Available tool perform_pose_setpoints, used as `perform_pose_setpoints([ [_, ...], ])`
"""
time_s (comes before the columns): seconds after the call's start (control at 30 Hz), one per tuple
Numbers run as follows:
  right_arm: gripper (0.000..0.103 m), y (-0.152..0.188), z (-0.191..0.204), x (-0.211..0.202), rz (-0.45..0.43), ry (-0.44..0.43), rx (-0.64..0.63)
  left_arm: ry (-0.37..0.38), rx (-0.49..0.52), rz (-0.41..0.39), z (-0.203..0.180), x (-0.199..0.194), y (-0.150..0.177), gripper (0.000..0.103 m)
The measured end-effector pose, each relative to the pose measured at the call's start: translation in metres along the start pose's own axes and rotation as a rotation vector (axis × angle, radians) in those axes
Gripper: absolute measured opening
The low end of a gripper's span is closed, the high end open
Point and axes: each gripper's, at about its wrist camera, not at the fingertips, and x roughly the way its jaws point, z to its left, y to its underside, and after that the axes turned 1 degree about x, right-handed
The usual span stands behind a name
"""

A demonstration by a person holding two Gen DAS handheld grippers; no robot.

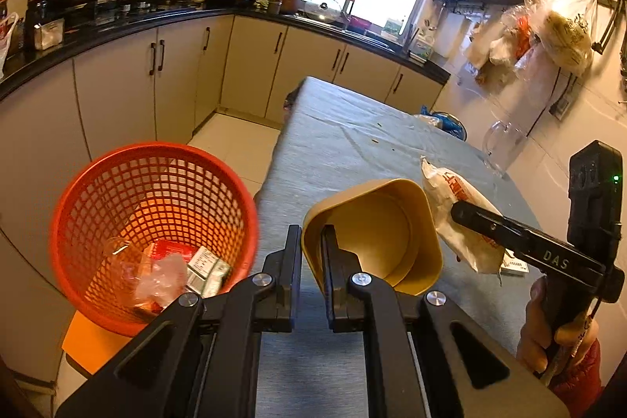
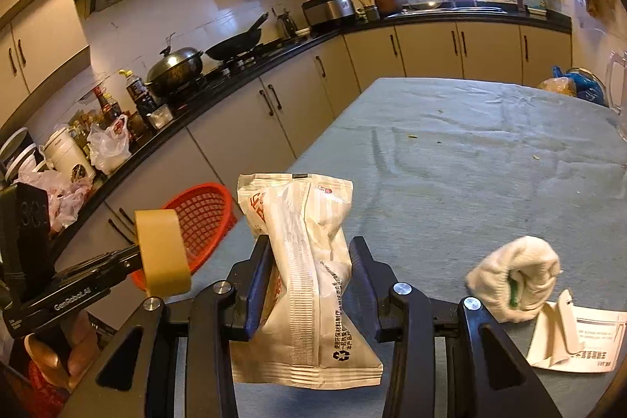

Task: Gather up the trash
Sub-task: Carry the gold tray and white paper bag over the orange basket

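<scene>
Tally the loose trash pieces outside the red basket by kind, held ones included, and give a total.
Yellow square paper bowl, pinched at its rim by the left claw: 1
White plastic snack bag, clamped in the right claw: 1
White crumpled wad with green inside, on the grey tablecloth: 1
White printed paper scrap, on the cloth: 1
Total: 4

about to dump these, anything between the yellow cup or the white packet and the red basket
Nothing visible. The yellow cup in the left gripper sits beside the red basket's open rim; the white packet faces only bare tablecloth.
</scene>
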Motion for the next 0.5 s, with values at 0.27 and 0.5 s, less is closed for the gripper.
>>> perform_pose_setpoints([
  [0.27,0.044,-0.005,0.035,0.014,0.023,-0.048,-0.036,-0.019,-0.033,-0.022,0.019,-0.010,-0.001,0.009],
  [0.5,0.044,-0.011,0.060,0.032,0.040,-0.078,-0.066,-0.040,-0.066,-0.037,0.040,-0.017,-0.001,0.009],
])
